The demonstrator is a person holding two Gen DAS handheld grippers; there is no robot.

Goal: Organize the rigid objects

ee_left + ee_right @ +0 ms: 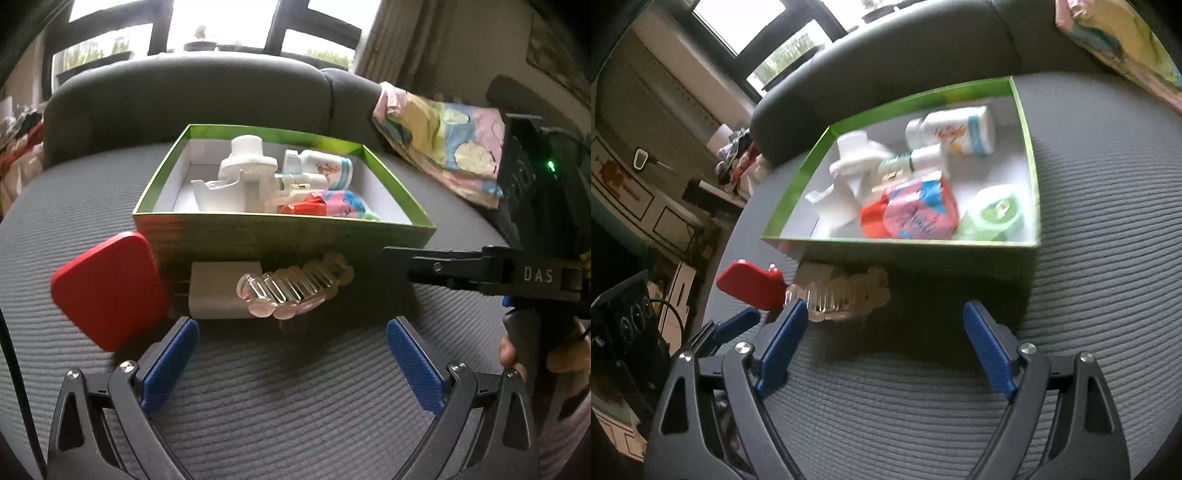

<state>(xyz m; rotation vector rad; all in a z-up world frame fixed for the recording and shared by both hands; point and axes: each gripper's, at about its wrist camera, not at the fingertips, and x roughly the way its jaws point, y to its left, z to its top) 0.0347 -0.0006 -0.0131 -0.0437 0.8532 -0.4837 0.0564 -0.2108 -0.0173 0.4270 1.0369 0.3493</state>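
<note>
Box (280, 236) already holds most items; you've three left outside at its six o'clock: red case (109, 290), white block (218, 291), clear clip (295, 286). Both grippers' fingers (170, 365) (988, 347) are spread, empty.

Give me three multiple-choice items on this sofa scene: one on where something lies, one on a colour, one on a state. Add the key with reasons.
1. Where does the clear hair clip lie?
A. inside the box
B. on the cushion against the box's near wall
C. on the patterned cloth

2. What colour is the box on the outside?
A. green
B. blue
C. black

3. How does the left tool stand?
A. shut on the red case
B. shut on the clip
C. open, holding nothing

Key: 1 B, the clip sits outside the box, beside the white block. 2 A, its rim and walls are green. 3 C, its blue pads stand wide apart over bare cushion.
</note>
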